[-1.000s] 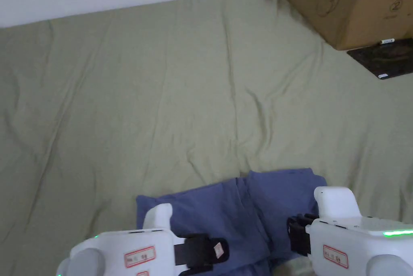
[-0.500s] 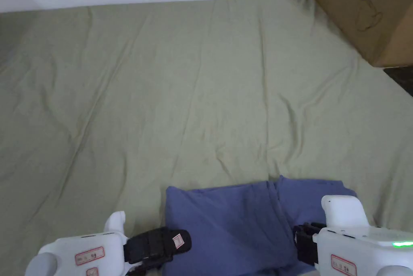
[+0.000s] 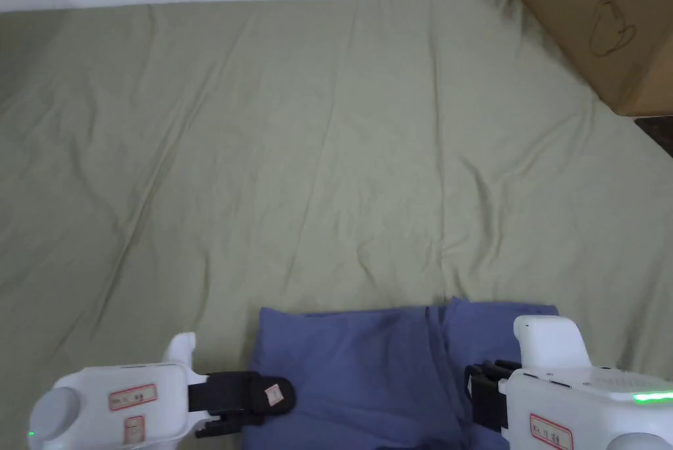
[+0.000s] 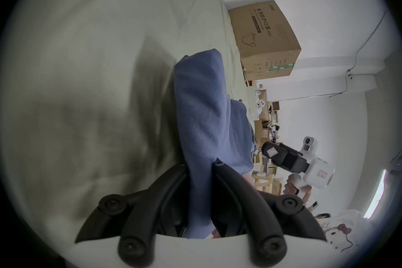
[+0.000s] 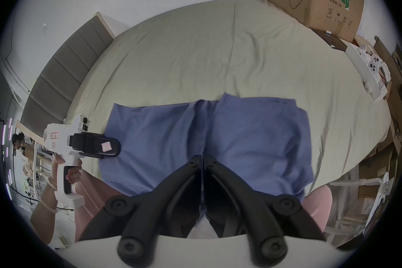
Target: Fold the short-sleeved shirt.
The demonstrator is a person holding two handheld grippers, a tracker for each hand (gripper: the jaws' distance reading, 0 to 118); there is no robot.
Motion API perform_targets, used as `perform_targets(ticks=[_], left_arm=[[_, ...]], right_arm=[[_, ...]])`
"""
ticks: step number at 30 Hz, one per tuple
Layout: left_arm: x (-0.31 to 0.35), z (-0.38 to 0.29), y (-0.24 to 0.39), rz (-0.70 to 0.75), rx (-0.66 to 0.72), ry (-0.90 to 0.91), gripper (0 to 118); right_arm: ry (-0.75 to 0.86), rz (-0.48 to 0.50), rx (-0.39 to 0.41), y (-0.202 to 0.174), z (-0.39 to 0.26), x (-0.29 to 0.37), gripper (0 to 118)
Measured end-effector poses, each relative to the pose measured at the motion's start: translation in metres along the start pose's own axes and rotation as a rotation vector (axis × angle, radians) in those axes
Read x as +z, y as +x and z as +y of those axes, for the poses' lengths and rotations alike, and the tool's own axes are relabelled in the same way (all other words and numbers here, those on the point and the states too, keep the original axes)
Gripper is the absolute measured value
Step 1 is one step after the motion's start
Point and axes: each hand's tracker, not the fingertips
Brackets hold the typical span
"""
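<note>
Blue short-sleeved shirt (image 3: 388, 366) lies part-folded at the near edge of the green bedsheet (image 3: 328, 142). My left gripper (image 4: 200, 166) pinches its left edge, cloth between both jaws. My right gripper (image 5: 202, 158), jaws pressed together, over the shirt; grip on cloth unclear. Cardboard box (image 3: 604, 18) far right.

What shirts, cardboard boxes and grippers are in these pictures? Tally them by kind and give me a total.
blue shirt: 1
cardboard box: 1
grippers: 2, the left gripper and the right gripper
Total: 4
</note>
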Motion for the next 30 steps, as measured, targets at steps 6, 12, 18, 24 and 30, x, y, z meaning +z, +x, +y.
perform_targets(ticks=[6,12,18,24,30], left_arm=[[0.092,0.017,-0.016,0.197,-0.024,0.076,11],[0.167,0.014,-0.013,0.376,0.036,0.188,11],[0.161,0.001,0.043,0.397,0.008,0.197,11],[0.115,-0.005,0.137,0.187,-0.047,0.189,11],[0.001,-0.002,0.18,0.225,-0.216,0.038,11]], right_arm=[[0.008,0.004,-0.003,-0.004,0.002,-0.002,1],[-0.003,0.018,-0.003,-0.005,-0.003,-0.007,1],[-0.004,0.029,-0.023,0.003,-0.006,-0.006,1],[0.019,0.022,-0.051,0.02,-0.006,0.003,1],[0.036,0.002,-0.084,0.04,-0.01,0.015,1]])
